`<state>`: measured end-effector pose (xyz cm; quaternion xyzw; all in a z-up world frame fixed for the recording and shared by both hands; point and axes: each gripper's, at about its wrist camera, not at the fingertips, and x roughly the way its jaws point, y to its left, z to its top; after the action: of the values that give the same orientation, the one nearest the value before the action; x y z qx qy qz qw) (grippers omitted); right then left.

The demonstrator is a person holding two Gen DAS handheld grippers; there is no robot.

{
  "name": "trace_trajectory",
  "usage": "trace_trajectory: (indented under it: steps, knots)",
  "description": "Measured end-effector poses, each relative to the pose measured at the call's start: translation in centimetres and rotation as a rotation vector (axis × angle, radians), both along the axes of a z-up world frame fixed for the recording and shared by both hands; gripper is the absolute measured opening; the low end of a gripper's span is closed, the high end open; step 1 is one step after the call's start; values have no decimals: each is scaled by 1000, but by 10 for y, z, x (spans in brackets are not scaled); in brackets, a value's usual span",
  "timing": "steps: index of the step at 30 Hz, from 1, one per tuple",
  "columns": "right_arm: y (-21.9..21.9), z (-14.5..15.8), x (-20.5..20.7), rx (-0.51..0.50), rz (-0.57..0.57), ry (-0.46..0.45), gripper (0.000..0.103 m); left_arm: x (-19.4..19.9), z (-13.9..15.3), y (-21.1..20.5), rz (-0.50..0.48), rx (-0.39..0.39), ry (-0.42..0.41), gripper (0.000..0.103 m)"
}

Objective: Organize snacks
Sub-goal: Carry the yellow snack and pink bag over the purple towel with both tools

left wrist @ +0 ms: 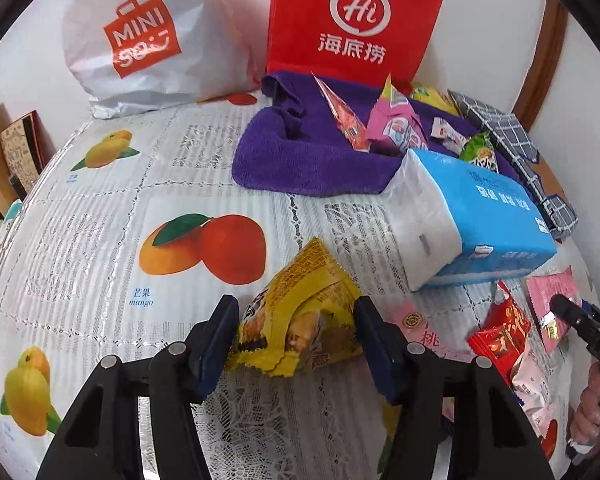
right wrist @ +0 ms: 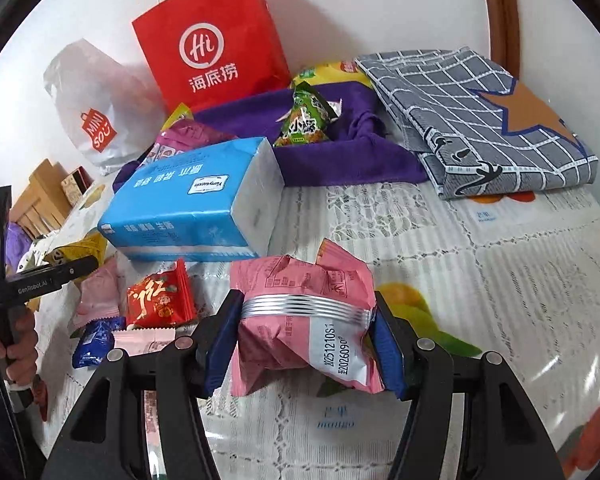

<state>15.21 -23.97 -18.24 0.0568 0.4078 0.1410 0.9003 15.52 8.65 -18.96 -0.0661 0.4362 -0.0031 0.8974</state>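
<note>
Here, the tabletop (left wrist: 100, 208), covered by a fruit-printed cloth, is being used as the sorting ground. A purple towel (left wrist: 300, 164) is being laid out at the back, before the red paper bag (left wrist: 356, 20), apparently as the collecting place, since several packets, among them a green snack packet (right wrist: 304, 120), are already lying on it. A blue tissue pack (right wrist: 192, 204) is lying between towel and loose snacks. The left gripper (left wrist: 296, 336) is being closed on a yellow snack packet (left wrist: 300, 320), its fingers pressed to both sides. The right gripper (right wrist: 308, 340) is being closed on a pink snack packet (right wrist: 304, 320), crumpled by the squeeze. A red snack packet (right wrist: 160, 300) is being left beside them, unsorted.
</note>
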Motion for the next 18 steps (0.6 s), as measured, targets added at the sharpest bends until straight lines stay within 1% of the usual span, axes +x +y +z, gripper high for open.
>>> trace_trajectory:
  steps: [2, 4, 8, 10, 13, 15, 18]
  knots:
    - [1, -4, 2, 9, 12, 16, 61, -2, -2, 0, 18, -6, -19, 59]
    - [-1, -6, 5, 40, 14, 32, 61, -4, -3, 0, 25, -8, -37, 60]
    - [-10, -8, 5, 102, 6, 41, 61, -4, -5, 0, 30, -23, -40, 60]
    - [-13, -9, 5, 128, 5, 43, 60, -4, -5, -1, 31, -13, -36, 60]
    - [-10, -8, 5, 110, 11, 41, 60, -3, -4, -3, 31, 12, -32, 60]
    - [-9, -8, 5, 106, 14, 41, 60, -4, -4, -2, 30, 7, -32, 59]
    - [-13, -8, 5, 127, 17, 43, 60, -4, -4, 0, 29, 0, -34, 59]
